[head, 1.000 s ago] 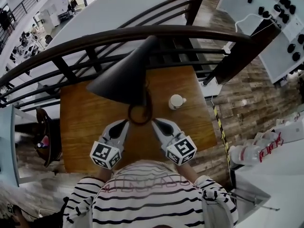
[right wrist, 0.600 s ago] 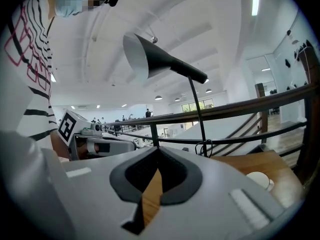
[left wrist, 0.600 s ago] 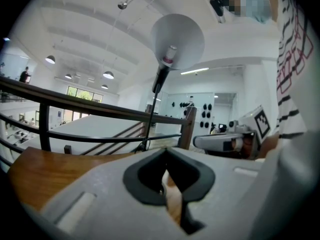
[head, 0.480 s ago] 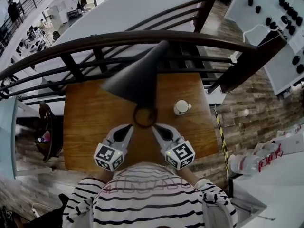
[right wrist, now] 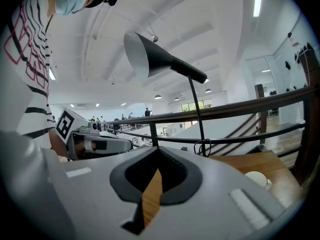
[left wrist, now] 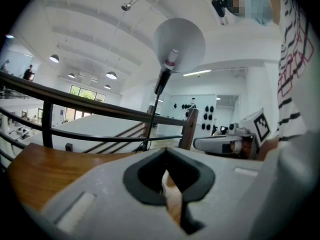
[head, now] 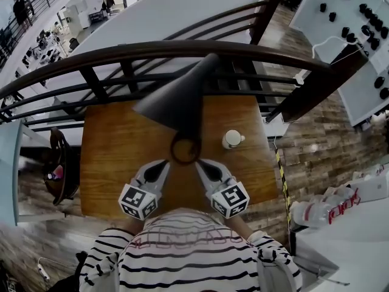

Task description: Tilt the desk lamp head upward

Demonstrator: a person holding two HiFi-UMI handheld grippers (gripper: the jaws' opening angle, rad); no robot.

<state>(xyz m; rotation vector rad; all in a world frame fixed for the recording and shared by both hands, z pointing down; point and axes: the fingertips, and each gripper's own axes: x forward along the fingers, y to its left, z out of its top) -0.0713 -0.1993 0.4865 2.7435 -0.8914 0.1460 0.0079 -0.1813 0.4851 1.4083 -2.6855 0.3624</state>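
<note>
A black desk lamp stands on the wooden table (head: 109,157). Its cone-shaped head (head: 176,99) points left and down over the round base ring (head: 185,149). In the left gripper view the lamp head (left wrist: 179,41) hangs above on its thin stem (left wrist: 150,124), its opening toward the camera. The right gripper view gives the lamp head (right wrist: 150,56) from the side. My left gripper (head: 163,165) and right gripper (head: 202,165) rest low, just in front of the base, one on each side. Both are shut with nothing between the jaws, and neither touches the lamp.
A small white cup (head: 231,139) stands on the table right of the lamp base, also in the right gripper view as the cup (right wrist: 257,179). A dark curved railing (head: 182,47) runs behind the table. The person's striped shirt (head: 188,254) fills the near edge.
The head camera has shifted slightly, so the lamp sits a little further right in view. Both grippers stay shut in front of the lamp base, hardly moved.
</note>
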